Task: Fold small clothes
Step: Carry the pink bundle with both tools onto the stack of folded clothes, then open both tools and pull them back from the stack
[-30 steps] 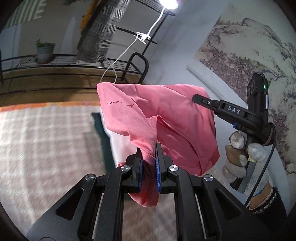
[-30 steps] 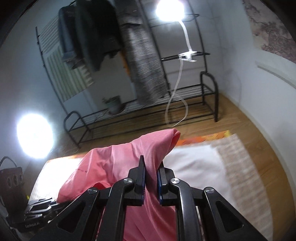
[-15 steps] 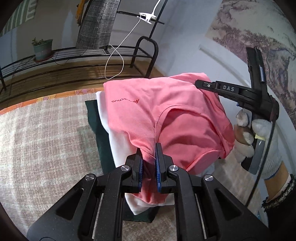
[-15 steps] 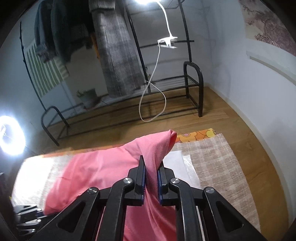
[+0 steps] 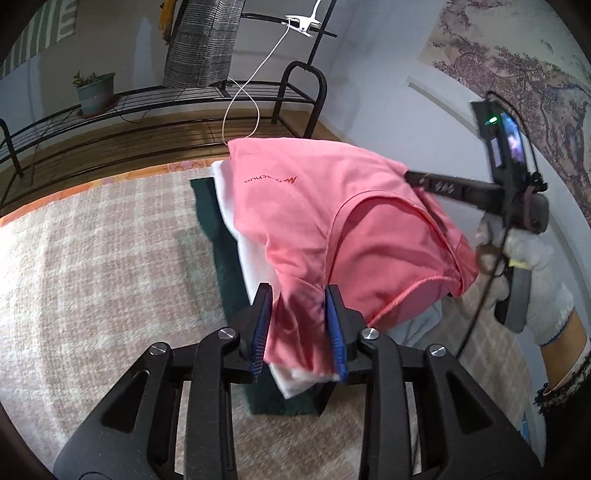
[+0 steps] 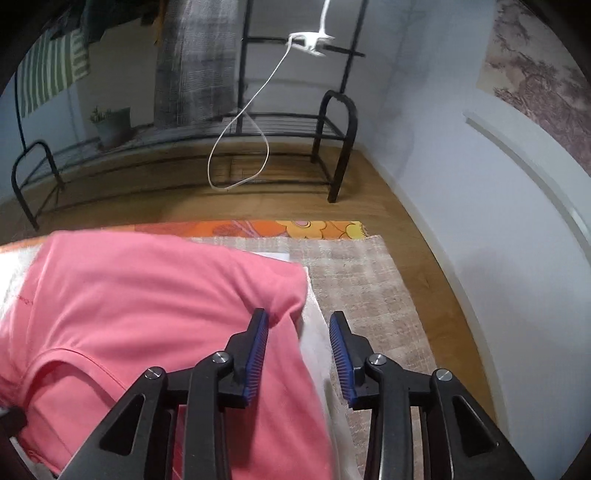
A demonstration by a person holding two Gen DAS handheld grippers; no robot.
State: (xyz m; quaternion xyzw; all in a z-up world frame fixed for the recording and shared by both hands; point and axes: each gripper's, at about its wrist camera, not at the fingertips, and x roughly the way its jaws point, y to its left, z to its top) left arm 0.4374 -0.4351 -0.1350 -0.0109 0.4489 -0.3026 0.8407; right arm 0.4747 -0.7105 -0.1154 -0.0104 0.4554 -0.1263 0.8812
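a pale wall runs along the right, with a white moulding strip and a faded landscape mural of trees above it. the floor is warm brown wood. a beige checked rug covers the near part, with an orange flowered edge beyond it. a black metal rack stands at the back, holding a potted plant. a grey checked cloth hangs from it, and a white cable loops down from a clip. a green striped cloth hangs at far left
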